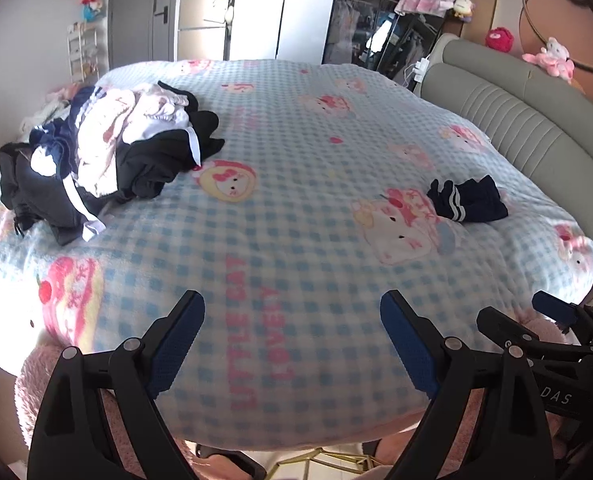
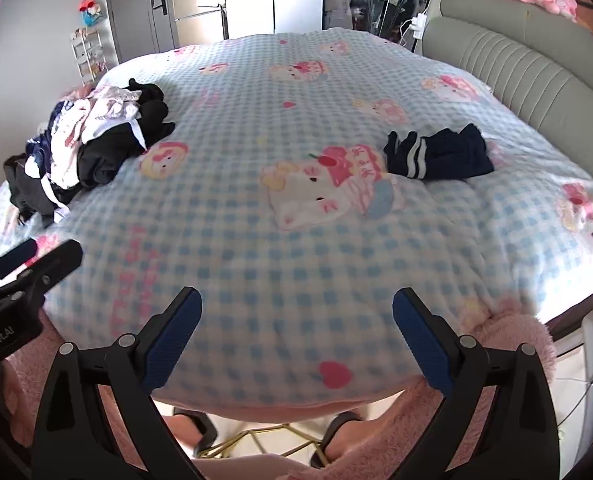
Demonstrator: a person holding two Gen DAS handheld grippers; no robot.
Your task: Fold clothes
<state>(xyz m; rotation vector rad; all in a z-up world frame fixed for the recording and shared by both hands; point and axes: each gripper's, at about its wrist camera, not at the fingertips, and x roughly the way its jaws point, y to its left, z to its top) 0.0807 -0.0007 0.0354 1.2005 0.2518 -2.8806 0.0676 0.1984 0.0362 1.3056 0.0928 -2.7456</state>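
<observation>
A heap of unfolded clothes [image 1: 108, 152], black, navy, white and pink, lies on the left of the bed; it also shows in the right wrist view [image 2: 92, 148]. A small folded navy garment with white stripes [image 1: 470, 200] lies on the right side, also in the right wrist view [image 2: 440, 156]. My left gripper [image 1: 292, 320] is open and empty above the near edge of the bed. My right gripper [image 2: 296, 316] is open and empty beside it, and shows at the right edge of the left wrist view [image 1: 536, 316].
The bed has a blue checked cat-print blanket [image 1: 296, 168] and a grey padded headboard [image 1: 516, 112] on the right. A wardrobe [image 1: 376, 20], fridge [image 1: 204, 28] and door stand beyond. A small shelf rack [image 1: 82, 56] stands far left. Pink fleece clothing and feet show below.
</observation>
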